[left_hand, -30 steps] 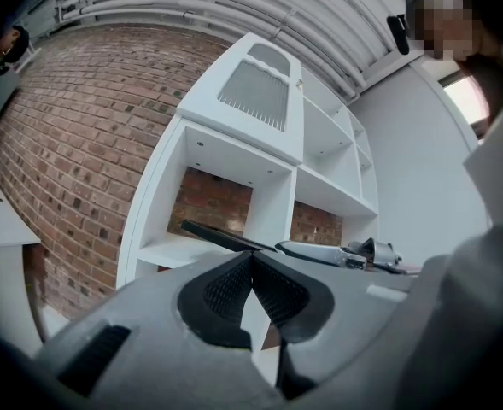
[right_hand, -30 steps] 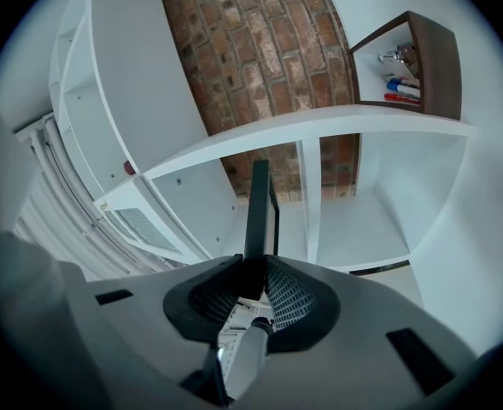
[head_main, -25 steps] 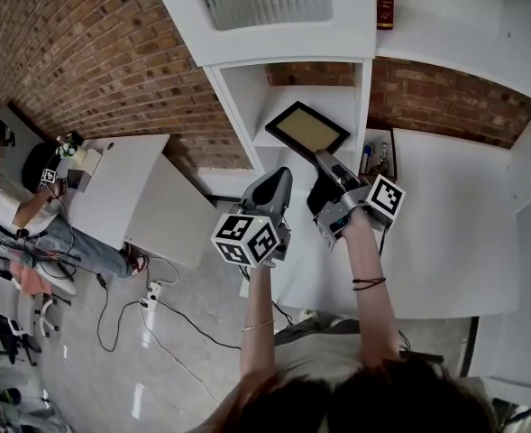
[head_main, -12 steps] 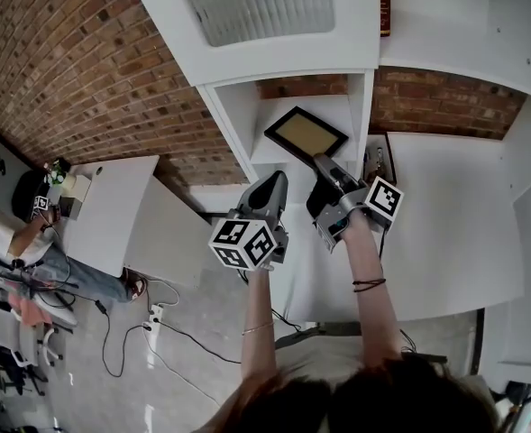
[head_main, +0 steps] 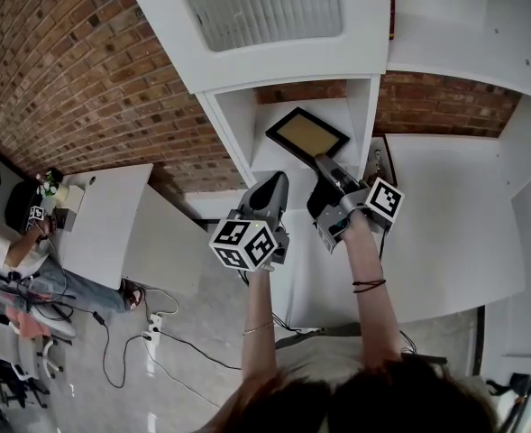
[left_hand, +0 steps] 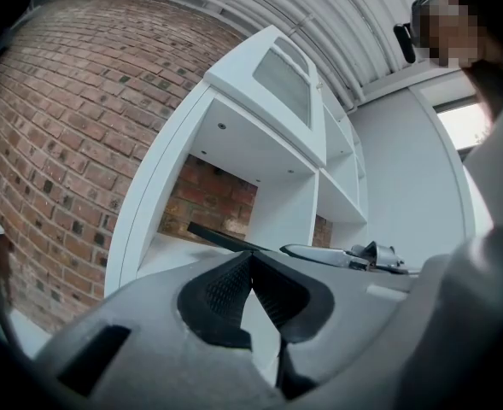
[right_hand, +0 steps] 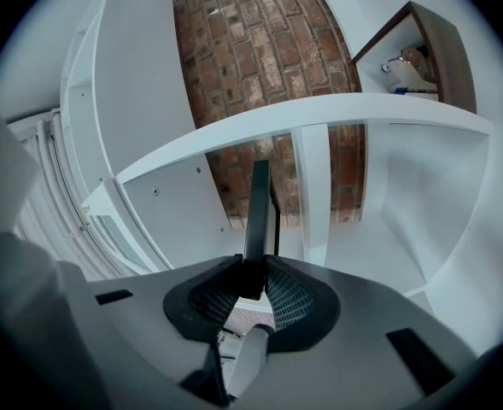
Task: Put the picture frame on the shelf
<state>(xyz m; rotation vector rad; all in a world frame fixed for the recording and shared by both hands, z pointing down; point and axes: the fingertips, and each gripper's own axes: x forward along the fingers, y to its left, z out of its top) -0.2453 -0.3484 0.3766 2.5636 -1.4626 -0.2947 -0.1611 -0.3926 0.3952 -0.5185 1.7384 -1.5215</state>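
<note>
**At the shelf's open compartment: picture frame (head_main: 306, 133) gripped by the right tool (head_main: 320, 160)**

Inside the mouth of the white shelf (head_main: 243, 124), in the compartment backed by brick, a black picture frame with a tan centre lies nearly flat and turned cornerwise. Whether it touches the shelf board cannot be told. Its corner nearest the person is clamped in the right tool, just in front of the shelf. In the right gripper view the jaws (right_hand: 253, 272) press on the frame's thin dark edge (right_hand: 257, 203), which runs straight away from them towards the brick.

Left of the right tool, also just in front of the shelf, is the left tool (head_main: 279, 178). In the left gripper view its jaws (left_hand: 251, 259) are closed together with nothing between them, and the frame (left_hand: 225, 238) shows as a dark line reaching into the compartment.

Right of that compartment, a small dark wooden box (head_main: 387, 156) stands on the shelf. A brick wall (head_main: 85, 70) runs left from the shelf. Well to the shelf's left a white worktop (head_main: 112, 215) stands on the floor, with a person (head_main: 4, 251) seated at it.
</note>
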